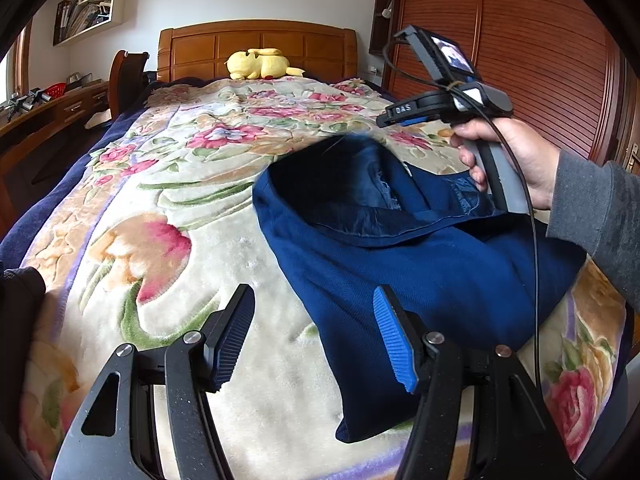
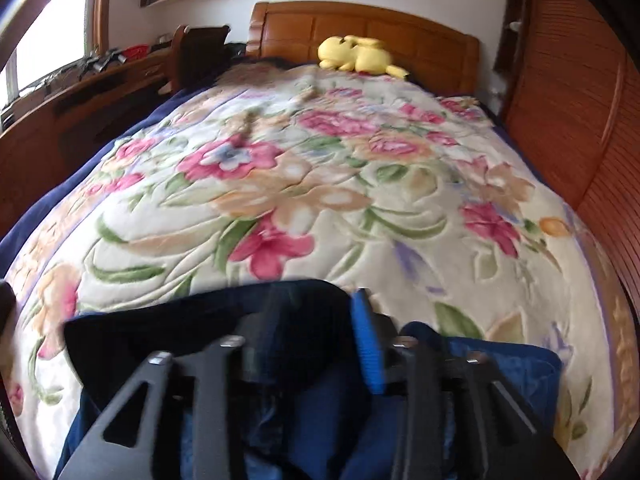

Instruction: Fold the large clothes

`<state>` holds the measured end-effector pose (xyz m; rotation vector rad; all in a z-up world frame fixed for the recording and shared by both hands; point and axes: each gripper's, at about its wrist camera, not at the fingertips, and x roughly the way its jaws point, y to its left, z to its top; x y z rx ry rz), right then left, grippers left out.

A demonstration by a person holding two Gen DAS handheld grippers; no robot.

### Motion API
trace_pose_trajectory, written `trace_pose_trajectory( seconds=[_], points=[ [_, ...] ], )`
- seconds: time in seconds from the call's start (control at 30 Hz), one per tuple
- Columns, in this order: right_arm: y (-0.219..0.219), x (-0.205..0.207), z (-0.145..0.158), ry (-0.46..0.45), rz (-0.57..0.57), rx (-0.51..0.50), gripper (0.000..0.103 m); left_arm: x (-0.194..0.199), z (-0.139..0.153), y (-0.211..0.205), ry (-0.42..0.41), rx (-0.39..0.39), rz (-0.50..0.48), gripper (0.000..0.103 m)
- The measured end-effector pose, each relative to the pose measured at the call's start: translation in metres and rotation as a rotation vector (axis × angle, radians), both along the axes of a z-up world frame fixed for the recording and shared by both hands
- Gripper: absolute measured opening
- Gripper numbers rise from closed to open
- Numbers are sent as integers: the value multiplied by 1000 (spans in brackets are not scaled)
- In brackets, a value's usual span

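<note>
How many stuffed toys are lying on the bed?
1. A yellow plush toy lies at the far end of the bed, against the wooden headboard. None other shows on the floral blanket, though the blue garment could hide small things.

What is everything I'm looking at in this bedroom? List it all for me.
Blue garment: one, navy, bunched on the near right of the bed.
Blanket: one, cream with pink flowers, covering the bed.
Plush toy: one, yellow, against the headboard.
Headboard: one, brown wood, far end of the bed.
Wardrobe: one, reddish slatted wood, right wall.
Desk: one, brown wood, left wall, cluttered.
Wall shelf: one, white, upper left, holding books.
Left gripper: one, black with a blue pad, open and empty above the garment's edge.
Right gripper: one, black, low over the garment; closure unclear.
Right hand: one, grey sleeve, holding that gripper's handle.
</note>
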<state>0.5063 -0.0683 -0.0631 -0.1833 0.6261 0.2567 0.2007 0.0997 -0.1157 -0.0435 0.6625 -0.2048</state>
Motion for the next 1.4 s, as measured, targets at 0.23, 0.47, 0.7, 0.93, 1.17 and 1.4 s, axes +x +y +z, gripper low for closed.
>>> trace_pose_trajectory(
  seconds=[0.23, 0.47, 0.7, 0.93, 1.17, 1.4],
  points=[
    [-4, 2, -28, 94, 32, -131, 44, 0, -2, -1, 3, 2, -6, 63],
    [-17, -29, -34, 141, 152, -79, 44, 0, -3, -3, 7, 6, -11, 63],
    [-27, -91, -32, 157, 270, -83, 46, 0, -4, -6, 7, 9, -19, 63],
    [-27, -127, -41, 172, 357, -176, 59, -2, -5, -11, 7, 14, -28, 63],
    [-37, -116, -46, 208, 286, -212, 59, -2, -5, -12, 6, 11, -28, 63],
    [-39, -103, -51, 208, 234, -246, 59, -2, -4, -12, 7, 14, -28, 63]
  ],
)
